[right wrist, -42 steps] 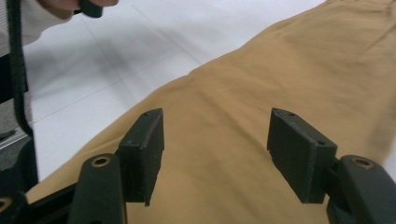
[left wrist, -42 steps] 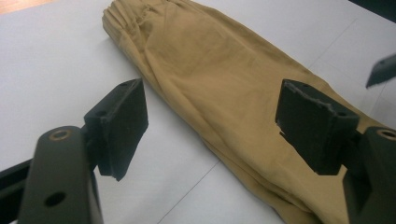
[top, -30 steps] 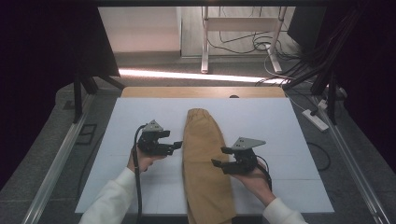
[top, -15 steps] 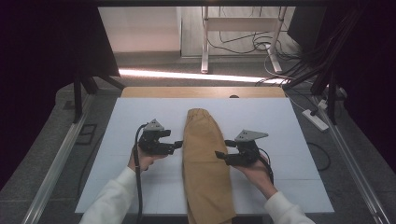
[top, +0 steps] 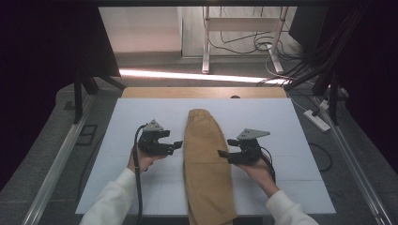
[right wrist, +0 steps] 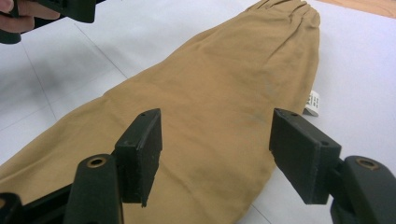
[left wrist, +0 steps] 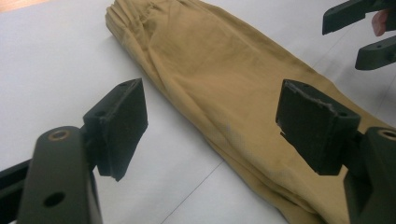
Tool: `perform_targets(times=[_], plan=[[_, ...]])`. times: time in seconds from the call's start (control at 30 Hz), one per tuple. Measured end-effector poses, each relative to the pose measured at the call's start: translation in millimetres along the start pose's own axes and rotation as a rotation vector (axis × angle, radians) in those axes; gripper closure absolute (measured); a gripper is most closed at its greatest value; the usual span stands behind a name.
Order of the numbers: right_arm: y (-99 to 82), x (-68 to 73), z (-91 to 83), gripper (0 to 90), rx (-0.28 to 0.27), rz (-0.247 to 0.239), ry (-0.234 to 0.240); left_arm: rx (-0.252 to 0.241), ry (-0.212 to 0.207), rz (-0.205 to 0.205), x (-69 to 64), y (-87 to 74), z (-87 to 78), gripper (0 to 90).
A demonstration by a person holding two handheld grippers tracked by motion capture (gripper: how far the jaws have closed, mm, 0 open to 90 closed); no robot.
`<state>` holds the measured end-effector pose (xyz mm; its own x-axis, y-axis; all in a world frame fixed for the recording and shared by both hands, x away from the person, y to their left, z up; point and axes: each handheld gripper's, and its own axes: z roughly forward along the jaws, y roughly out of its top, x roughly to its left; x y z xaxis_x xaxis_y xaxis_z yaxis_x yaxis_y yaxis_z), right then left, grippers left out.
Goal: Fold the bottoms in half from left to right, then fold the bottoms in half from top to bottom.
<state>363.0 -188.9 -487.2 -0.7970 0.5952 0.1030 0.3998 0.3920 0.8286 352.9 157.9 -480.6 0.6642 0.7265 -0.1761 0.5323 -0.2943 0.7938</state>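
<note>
Surface: white sheet over a wooden top, flat, matte, some grip for cloth.

Trousers: tan, folded lengthwise into one long strip down the middle of the surface, gathered waistband at the far end, the leg end hanging over the near edge. A small white tag sticks out on one side, near the waist. My read: light, soft cotton, no stiffness, it'll sag and drape the moment it lifts; not slippery, not fragile. The fold is likely to slide open if only the top layer gets pinched.

Left gripper: jaws apart, nothing between them, sitting just beside the cloth's left edge near mid-length.

Right gripper: jaws apart too, empty, tips at or just over the right edge, roughly level with the left one.

Where to grab: I'd pinch the side edges through all layers, one gripper each side, or go for the waistband, where the gathered elastic gives the thickest bite. Lift both ends together to keep it from bunching.
</note>
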Motion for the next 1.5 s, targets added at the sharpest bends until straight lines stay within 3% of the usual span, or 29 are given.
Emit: perform_targets(times=[0.5,1.13,1.5], plan=[[7.8,-8.0,7.9,35.4,0.003,0.006,-0.002,0.003,0.001,-0.015,4.7,2.6,4.9,24.3],[16.9,-29.6,31.4,35.4,0.032,0.039,-0.021,0.033,-0.011,-0.035,20.3,18.6,34.5,23.8],[30.8,-47.8,61.0,35.4,0.040,0.044,-0.036,0.085,0.011,-0.054,37.5,26.8,65.1,22.7]])
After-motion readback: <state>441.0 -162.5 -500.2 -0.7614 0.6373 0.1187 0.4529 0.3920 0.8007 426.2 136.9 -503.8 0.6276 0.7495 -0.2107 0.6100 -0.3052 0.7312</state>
